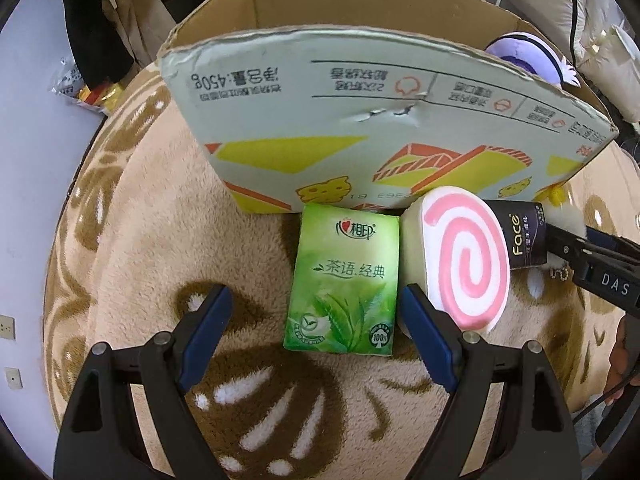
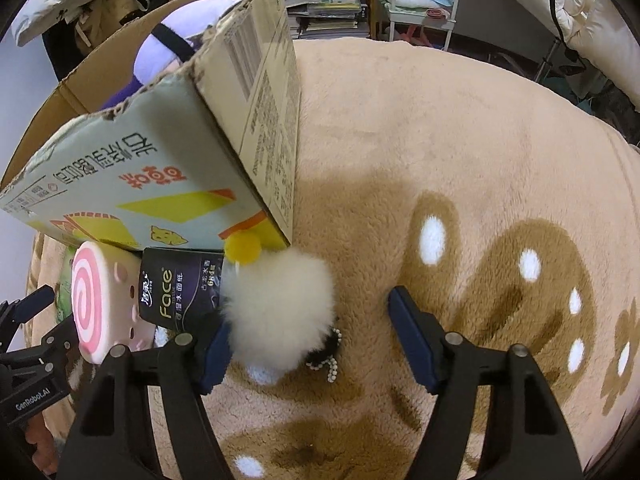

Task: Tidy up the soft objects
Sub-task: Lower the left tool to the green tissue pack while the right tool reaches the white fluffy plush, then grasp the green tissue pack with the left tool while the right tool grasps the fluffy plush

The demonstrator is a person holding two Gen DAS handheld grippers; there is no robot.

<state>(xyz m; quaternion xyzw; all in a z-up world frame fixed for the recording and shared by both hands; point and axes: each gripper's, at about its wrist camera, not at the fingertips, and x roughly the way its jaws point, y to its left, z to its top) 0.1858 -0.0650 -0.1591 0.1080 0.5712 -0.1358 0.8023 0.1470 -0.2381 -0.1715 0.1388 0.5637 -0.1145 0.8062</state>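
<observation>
A green tissue pack (image 1: 343, 280) lies on the plush rug in front of the open cardboard box (image 1: 360, 128). My left gripper (image 1: 316, 300) is open, its fingers just short of the pack's near end. A pink-swirl roll cushion (image 1: 466, 264) and a dark "Face" tissue pack (image 1: 524, 238) lie right of it. In the right wrist view my right gripper (image 2: 308, 316) is open around a cream fluffy pom-pom (image 2: 280, 304) with a beaded chain. The swirl cushion (image 2: 94, 300), the Face pack (image 2: 180, 284) and the box (image 2: 160, 152) show there too. A purple plush (image 2: 168, 48) sits in the box.
The beige and brown plush rug (image 2: 440, 140) covers the floor. Snack wrappers (image 1: 88, 92) lie at the left by the white floor. Shelves with books (image 2: 332, 12) and pillows (image 2: 580, 12) stand behind. The right gripper shows at the edge of the left wrist view (image 1: 592, 264).
</observation>
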